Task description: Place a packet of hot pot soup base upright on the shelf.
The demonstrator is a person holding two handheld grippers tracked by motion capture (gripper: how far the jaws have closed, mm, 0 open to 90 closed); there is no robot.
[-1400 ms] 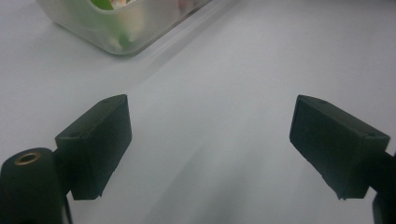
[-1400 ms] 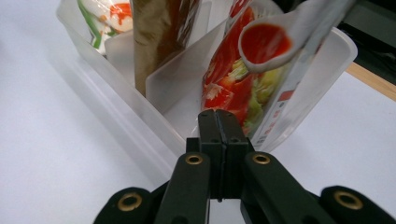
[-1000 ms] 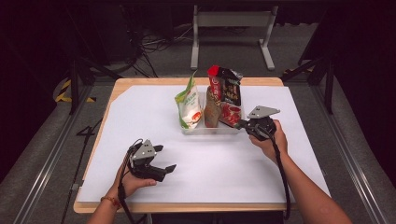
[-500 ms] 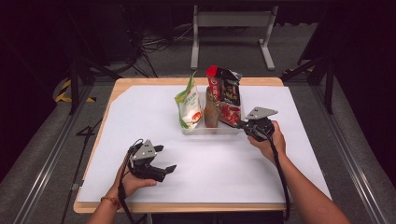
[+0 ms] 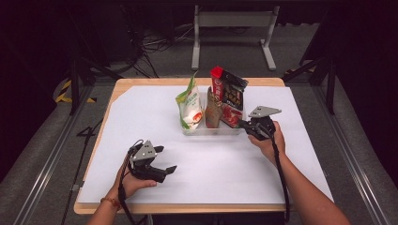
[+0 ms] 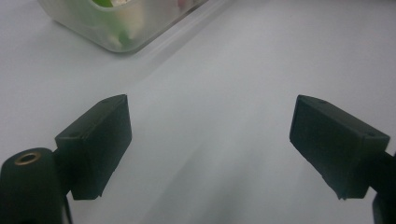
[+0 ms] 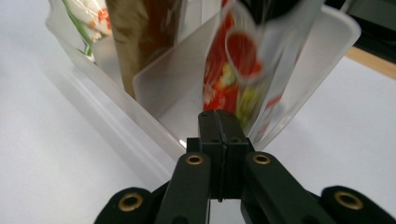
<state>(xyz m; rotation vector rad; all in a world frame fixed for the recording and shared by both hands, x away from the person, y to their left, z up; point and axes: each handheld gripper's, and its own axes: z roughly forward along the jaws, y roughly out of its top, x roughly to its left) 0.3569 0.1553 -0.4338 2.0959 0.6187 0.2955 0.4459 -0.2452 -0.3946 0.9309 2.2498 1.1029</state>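
Bin: clear plastic divided bin kept snack packs upright.
R gripper: jaws shut, empty, touching bin rim.
L gripper: jaws wide apart, empty, parked away.

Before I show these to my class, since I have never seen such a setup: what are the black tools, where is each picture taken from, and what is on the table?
A person holds a hand-held gripper in each hand. The high view looks down on the table; the other two come from cameras riding on each gripper. On the white table stands a clear plastic bin with dividers, holding a green-and-white snack bag, a brown pouch and a red-and-black snack bag. The left gripper rests near the table's front, fingers wide open, holding nothing. The right gripper is at the bin's right end, its fingers shut together at the bin's rim; I see nothing between them.
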